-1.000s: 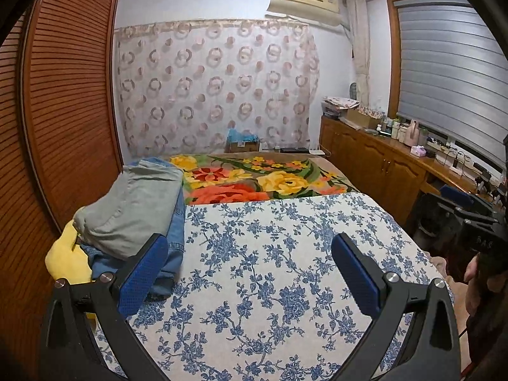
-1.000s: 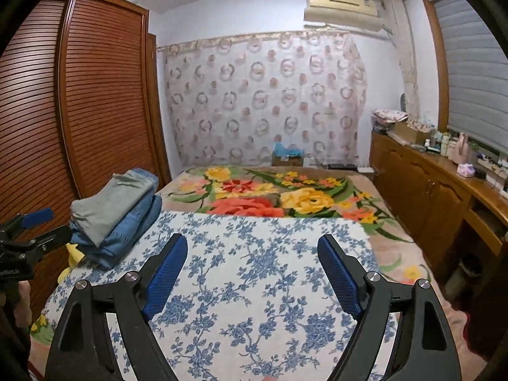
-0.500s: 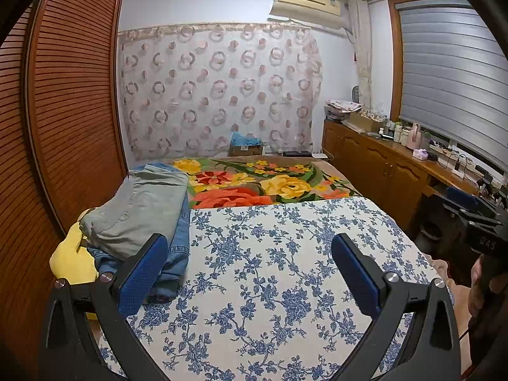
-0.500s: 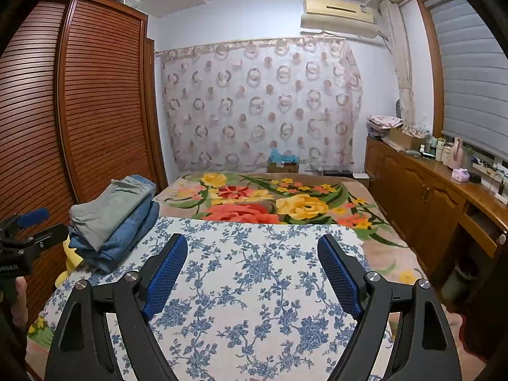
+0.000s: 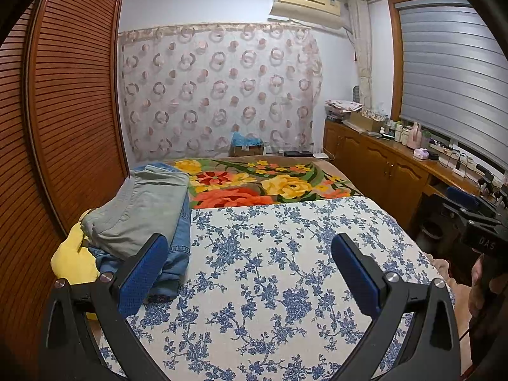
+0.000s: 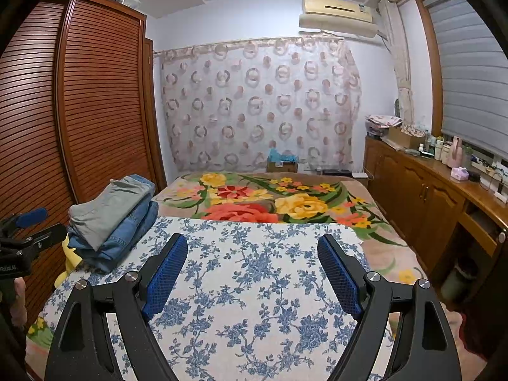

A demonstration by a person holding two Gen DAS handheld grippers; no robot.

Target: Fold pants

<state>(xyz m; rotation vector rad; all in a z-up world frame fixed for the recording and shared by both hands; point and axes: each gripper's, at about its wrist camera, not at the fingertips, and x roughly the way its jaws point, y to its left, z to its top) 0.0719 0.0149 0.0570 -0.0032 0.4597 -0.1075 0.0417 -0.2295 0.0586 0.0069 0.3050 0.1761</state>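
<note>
Tongs both wide open, empty: left gripper (image 5: 249,273), right gripper (image 6: 252,270). Sloppy grab topples pants pile (image 5: 143,209) off bed's (image 5: 285,254) left edge.

A louvred wooden wardrobe (image 6: 63,120) is flanking the bed (image 6: 374,241); a circle-patterned curtain (image 6: 260,104) is covering the rear wall.

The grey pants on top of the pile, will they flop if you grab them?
Probably. The grey pants look like soft folded cloth, so they would likely droop and unfold. They lie atop the jeans, so a push might slide them off.
</note>
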